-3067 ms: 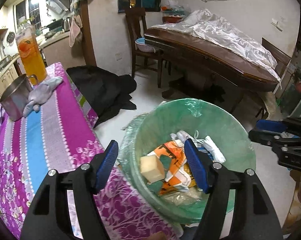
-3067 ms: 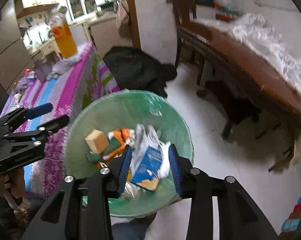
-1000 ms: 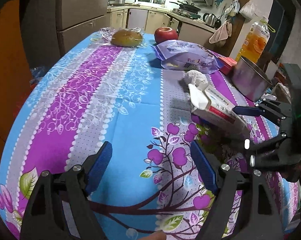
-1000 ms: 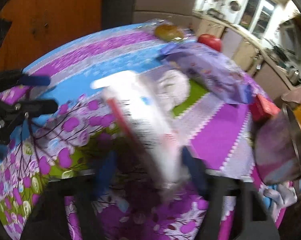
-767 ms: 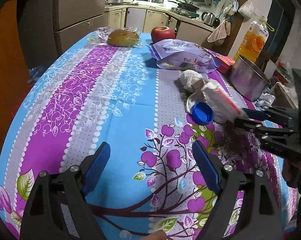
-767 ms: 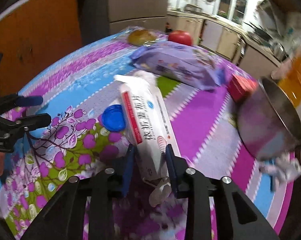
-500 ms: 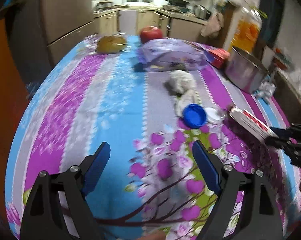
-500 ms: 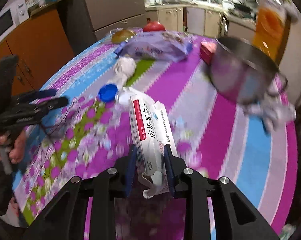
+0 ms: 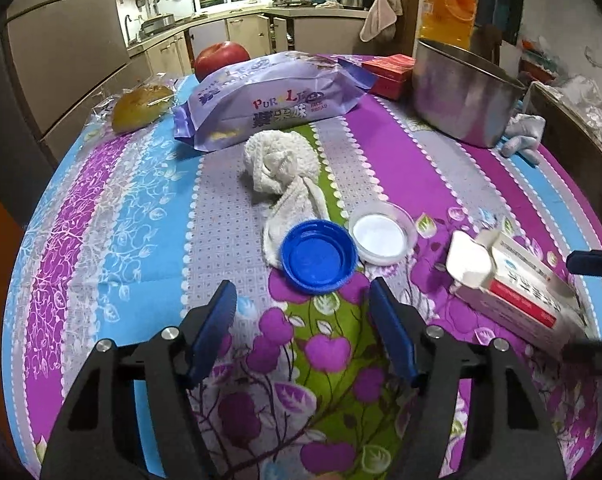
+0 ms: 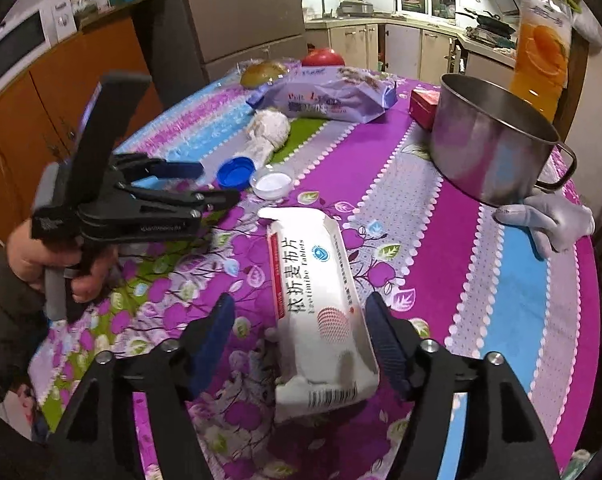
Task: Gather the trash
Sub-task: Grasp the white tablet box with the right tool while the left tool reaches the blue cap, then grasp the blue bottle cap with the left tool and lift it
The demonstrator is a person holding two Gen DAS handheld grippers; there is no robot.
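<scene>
Box (image 10: 317,304) lies on the tablecloth (image 10: 441,240) between the wide-open right gripper (image 10: 299,344) fingers — not gripped; left gripper (image 9: 303,328) — open, empty, near the blue cap (image 9: 319,256).

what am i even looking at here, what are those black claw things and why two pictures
The black claws are hand-held grippers, one in each of a person's hands, each with a fisheye camera looking along its two blue-padded fingers. So the two pictures are the same table seen from each gripper.

The left gripper is open and empty, pointing at a blue cap and a clear lid. The right gripper is open around a white tablet box lying on the flowered tablecloth, not clamping it.

Also on the table: a white rag, purple bread bag, apple, bun, red box, steel pot, juice bottle and a grey glove.
</scene>
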